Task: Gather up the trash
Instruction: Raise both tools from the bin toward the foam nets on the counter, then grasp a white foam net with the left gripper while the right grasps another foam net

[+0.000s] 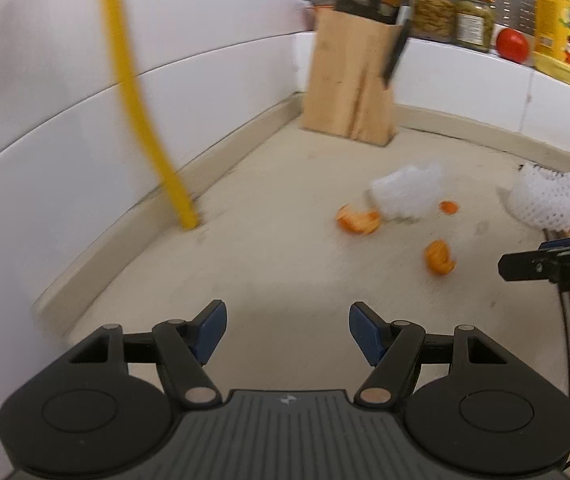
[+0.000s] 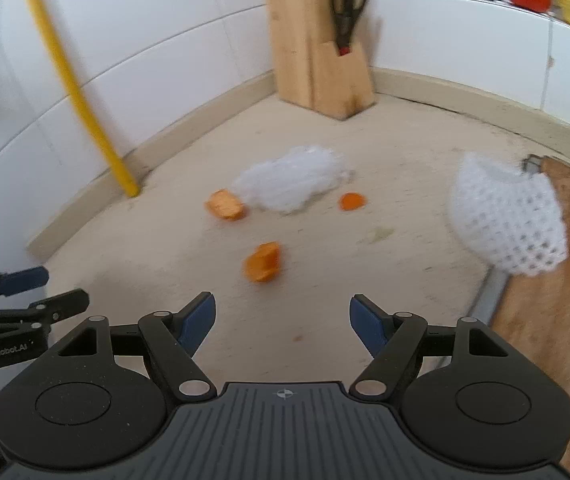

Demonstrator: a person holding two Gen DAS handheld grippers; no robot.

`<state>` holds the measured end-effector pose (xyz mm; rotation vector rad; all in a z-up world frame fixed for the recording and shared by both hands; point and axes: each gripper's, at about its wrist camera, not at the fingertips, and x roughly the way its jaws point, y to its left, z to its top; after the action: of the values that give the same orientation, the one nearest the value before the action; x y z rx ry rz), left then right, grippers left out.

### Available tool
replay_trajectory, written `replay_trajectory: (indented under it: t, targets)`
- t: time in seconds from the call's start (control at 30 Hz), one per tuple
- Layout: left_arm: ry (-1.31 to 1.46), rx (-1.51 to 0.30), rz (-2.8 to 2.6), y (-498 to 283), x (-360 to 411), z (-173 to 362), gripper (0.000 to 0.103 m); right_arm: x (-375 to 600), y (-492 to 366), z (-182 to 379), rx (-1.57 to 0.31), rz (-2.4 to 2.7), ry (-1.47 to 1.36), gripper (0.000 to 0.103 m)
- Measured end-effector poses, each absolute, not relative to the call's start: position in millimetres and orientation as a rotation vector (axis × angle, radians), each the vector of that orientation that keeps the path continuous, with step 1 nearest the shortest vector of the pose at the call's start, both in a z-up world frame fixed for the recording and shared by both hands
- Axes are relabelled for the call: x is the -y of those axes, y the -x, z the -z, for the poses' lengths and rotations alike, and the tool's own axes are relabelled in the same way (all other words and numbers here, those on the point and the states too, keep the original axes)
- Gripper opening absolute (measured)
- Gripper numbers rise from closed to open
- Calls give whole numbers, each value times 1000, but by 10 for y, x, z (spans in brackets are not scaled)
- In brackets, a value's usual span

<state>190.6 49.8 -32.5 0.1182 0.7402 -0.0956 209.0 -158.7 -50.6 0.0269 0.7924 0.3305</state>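
At the far left of both views a yellow hose (image 1: 141, 120) runs down the white tiled wall to meet the beige surface (image 1: 269, 272) at its back edge. Your left hand-held gripper (image 1: 287, 334) sits at the bottom centre of its own view with its blue pads well apart and nothing between them; in the right wrist view it shows at the lower left edge. Ahead of it, right of centre, the trash lies scattered: an orange peel piece (image 1: 357, 220) just beside a crumpled white foam net (image 1: 407, 194), a small peel scrap (image 1: 449, 207) on that net's right, and a second peel chunk (image 1: 439, 258) lower down, on its own. A wooden knife block (image 1: 351, 80) stands in the upper middle, in the corner. Further right a second foam net (image 2: 505, 216) lies at the edge of a wooden cutting board (image 2: 557, 288), partly overlapping it. Your right hand-held gripper (image 2: 282, 330) is at the bottom centre of its view, jaws spread wide and empty, the second peel chunk just beyond its tips. On the ledge at upper right stand jars (image 1: 453, 16), a tomato (image 1: 512, 44) and a yellow bottle (image 1: 565, 28).
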Motion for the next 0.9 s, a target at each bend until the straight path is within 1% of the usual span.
replay_trajectory:
  t: [0.37,0.43,0.6,0.73,0.9]
  targets:
    - [-201,-681,245,-2580,152,215,63,2116,-2405,392,-729,-198,-8,81]
    - [-226,-674,273,-2701,279,220,63,2194,-2459,385,-716,-171,19,83]
    - [-297,-664,317,-2981,509,260,64,2339,-2615,419,-712,-158,63,85]
    - [-342,-680,333,-3175,569,344,64,2413,-2778,446,-706,-142,88,85]
    - [-388,-726,370,-3370,637,479,63,2498,-2824,401,-655,-132,99,87]
